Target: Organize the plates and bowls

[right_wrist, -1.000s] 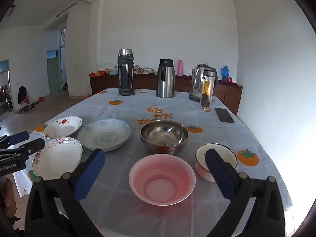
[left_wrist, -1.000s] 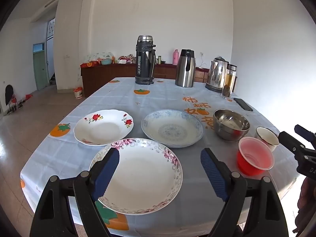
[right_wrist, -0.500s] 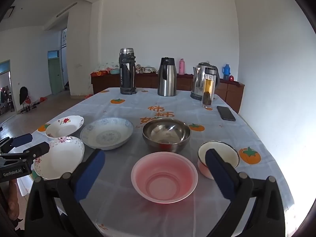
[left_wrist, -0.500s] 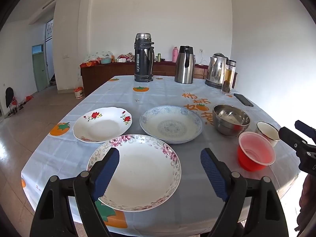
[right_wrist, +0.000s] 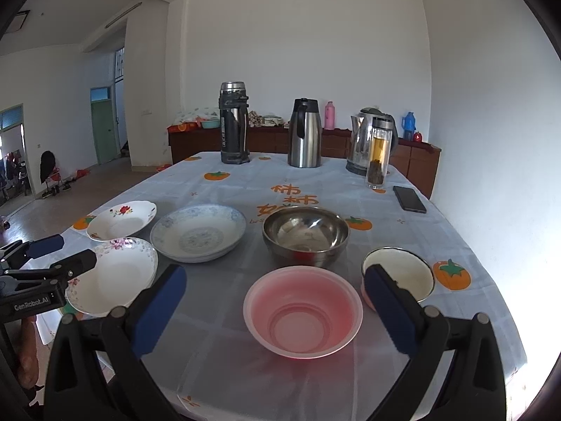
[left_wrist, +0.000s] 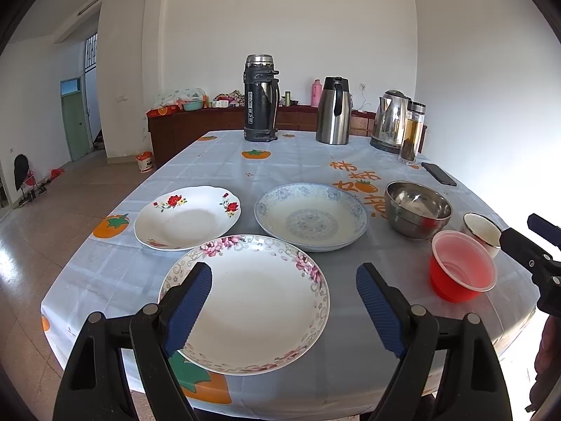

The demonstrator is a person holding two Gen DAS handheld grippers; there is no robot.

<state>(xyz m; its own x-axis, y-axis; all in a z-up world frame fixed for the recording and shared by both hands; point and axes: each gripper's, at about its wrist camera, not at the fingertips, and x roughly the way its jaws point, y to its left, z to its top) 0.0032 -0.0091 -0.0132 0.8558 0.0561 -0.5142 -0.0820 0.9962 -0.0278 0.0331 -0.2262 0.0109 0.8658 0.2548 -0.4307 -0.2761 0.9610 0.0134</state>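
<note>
Now | left tool (left_wrist: 284, 301) jaws apart, empty, straight behind pink-flowered plate (left_wrist: 252, 301) at desk's near edge | right tool (right_wrist: 275, 310) jaws apart, empty, straight behind pink plastic bowl (right_wrist: 303, 310), right of that plate | nothing stacked yet

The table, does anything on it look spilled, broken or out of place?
Nothing stands out. The three plates, such as the pink-flowered plate, and the bowls, including the red plastic bowl and steel bowl, sit upright, empty and apart.
</note>
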